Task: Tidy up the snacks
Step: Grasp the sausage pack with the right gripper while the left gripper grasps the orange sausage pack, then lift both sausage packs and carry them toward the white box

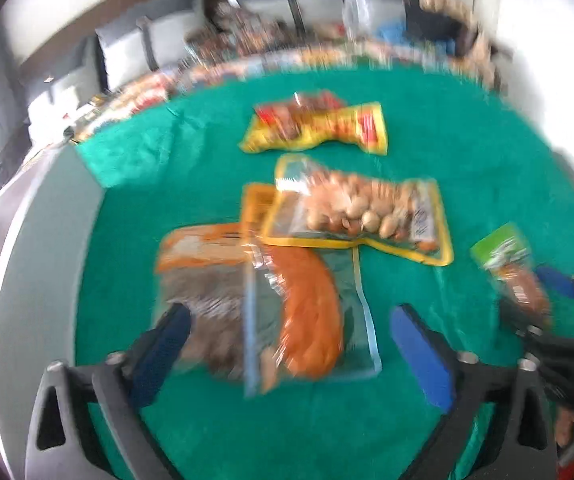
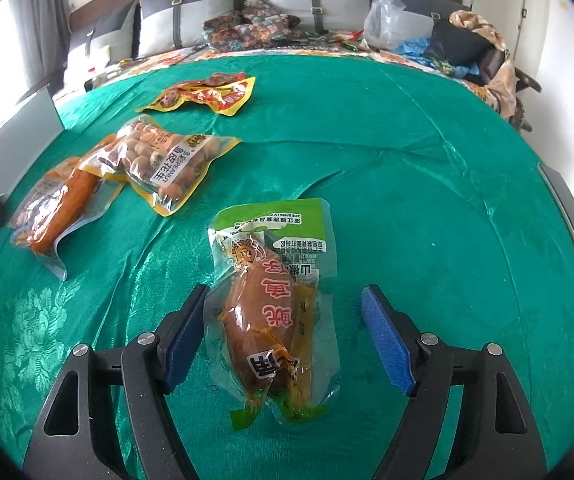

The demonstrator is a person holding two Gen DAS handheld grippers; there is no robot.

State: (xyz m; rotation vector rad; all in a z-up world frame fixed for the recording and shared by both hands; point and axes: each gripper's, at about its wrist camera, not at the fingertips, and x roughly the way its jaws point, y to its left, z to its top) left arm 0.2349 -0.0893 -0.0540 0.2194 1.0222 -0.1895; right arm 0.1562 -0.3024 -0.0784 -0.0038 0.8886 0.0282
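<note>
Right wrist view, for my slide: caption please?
Open right claw straddles a green-topped snack pouch on the green cloth.

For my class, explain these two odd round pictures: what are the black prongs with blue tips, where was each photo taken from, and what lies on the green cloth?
No robot here: a person holds a two-fingered grasping tool in each hand, with a wide-angle camera on each looking along its fingers. The blurred picture is from the left tool, the sharp one from the right tool. Both are open and hold nothing. On the green cloth lie snack packs: a green-topped pack between the right tool's fingers, a peanut bag, an orange sausage pack partly under it, and a yellow-red packet farther back.
</note>
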